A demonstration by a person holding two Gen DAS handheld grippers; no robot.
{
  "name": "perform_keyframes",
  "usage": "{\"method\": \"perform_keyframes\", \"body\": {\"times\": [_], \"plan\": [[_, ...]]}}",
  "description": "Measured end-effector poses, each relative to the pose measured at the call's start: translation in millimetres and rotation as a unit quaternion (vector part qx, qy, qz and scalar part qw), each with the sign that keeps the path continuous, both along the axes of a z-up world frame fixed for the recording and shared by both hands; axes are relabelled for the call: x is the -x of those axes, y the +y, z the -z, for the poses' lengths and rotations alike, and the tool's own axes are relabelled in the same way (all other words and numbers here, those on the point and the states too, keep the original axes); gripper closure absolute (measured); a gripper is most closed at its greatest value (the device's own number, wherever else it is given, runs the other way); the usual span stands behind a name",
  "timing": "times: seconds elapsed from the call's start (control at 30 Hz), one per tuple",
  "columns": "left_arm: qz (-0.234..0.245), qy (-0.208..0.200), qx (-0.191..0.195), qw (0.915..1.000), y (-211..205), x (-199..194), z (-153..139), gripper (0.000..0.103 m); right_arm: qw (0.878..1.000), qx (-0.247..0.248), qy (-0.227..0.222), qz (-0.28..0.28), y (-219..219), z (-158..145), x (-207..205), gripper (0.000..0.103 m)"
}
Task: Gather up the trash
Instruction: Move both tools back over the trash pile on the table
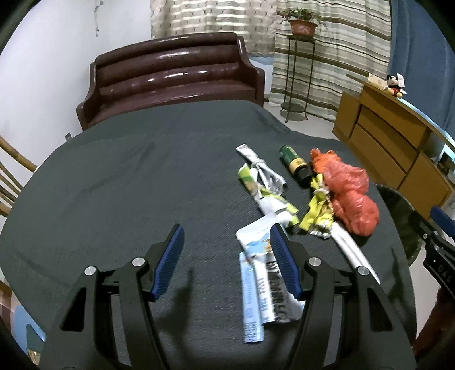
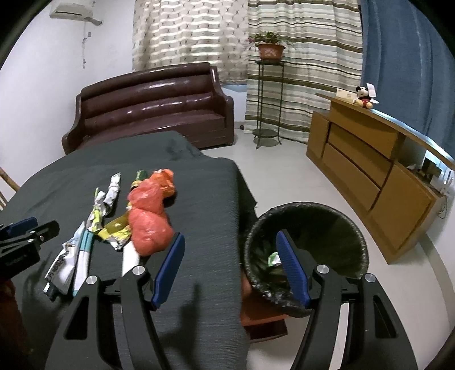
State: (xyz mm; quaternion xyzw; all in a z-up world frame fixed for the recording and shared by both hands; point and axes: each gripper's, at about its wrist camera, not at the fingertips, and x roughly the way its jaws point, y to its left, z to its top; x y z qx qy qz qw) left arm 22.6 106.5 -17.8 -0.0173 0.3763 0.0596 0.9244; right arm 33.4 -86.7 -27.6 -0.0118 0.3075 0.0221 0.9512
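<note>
Left tongs (image 1: 227, 257): spread, nothing pinched, over the grey cloth-covered surface (image 1: 128, 176).
Right tongs (image 2: 229, 263): spread, empty, straddling the surface edge.
Trash: crumpled orange plastic bag (image 1: 351, 190), green bottle (image 1: 294, 165), wrappers, mid-surface.
Flat white-blue wrapper (image 1: 256, 273): print illegible, blurred.
Black-lined round bin (image 2: 307, 250): on floor, beside the surface.

Brown sofa (image 1: 173, 76), potted plant (image 1: 302, 24), wooden cabinet (image 2: 366, 173)

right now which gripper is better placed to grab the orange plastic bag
Right. The right gripper is open with one finger beside the orange plastic bag, and the trash bin is just past it. The left gripper is over the flat wrappers.
</note>
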Motion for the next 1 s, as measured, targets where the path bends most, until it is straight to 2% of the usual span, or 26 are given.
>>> {"method": "perform_keyframes", "body": {"times": [0.33,0.7,1.0], "plan": [[0.007,0.002,0.014,0.9999,-2.2,5.1,3.8,0.042,1.000,0.001,0.004,-0.016,15.3,5.8,2.1,0.038],[0.027,0.018,0.011,0.9994,-21.4,1.1,15.4,0.041,1.000,-0.002,0.007,-0.017,15.4,9.2,2.6,0.038],[0.017,0.026,0.012,0.9995,-11.0,4.7,19.0,0.041,1.000,-0.002,0.011,-0.021,15.8,11.7,1.9,0.038]]}}
